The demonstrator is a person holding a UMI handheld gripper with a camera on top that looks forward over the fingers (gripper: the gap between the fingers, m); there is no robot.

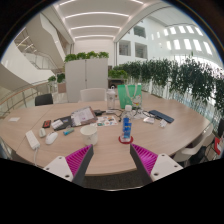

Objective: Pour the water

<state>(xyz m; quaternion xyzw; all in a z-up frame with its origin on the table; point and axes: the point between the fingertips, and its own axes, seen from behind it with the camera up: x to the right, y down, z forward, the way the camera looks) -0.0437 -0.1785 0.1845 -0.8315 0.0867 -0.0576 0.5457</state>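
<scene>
My claw (112, 160) is hovering above the near edge of a large round wooden table (105, 150), fingers spread wide with nothing between them. I am seeing two pink pads (72, 160), one on each finger's inner face.

Task object: one water bottle (126, 127), clear with a blue label, is standing upright on the table just ahead of my fingers and a little toward the right one. It is sitting well apart from the fingertips, with a strip of bare tabletop lying open between them.

Room for moving: the near rim of the table is curving right under my fingers. The patch directly ahead is staying uncluttered up to the bottle. Clutter is spreading beyond and to the sides.

Count, as far as I can tell:
- one green upright object (129, 95) beyond the bottle, near the far rim
- one magazine or booklet (84, 116) ahead-left
- a scatter of small items (55, 125) further left; too small to count reliably
- one dark flat object (163, 116) ahead-right
- one white chair (92, 95) beyond the far edge, one dark chair (43, 99) beyond-left

A row of leafy plants (180, 75) is lining the right side behind the table, and a white cabinet (86, 73) is standing beyond the far edge.
</scene>
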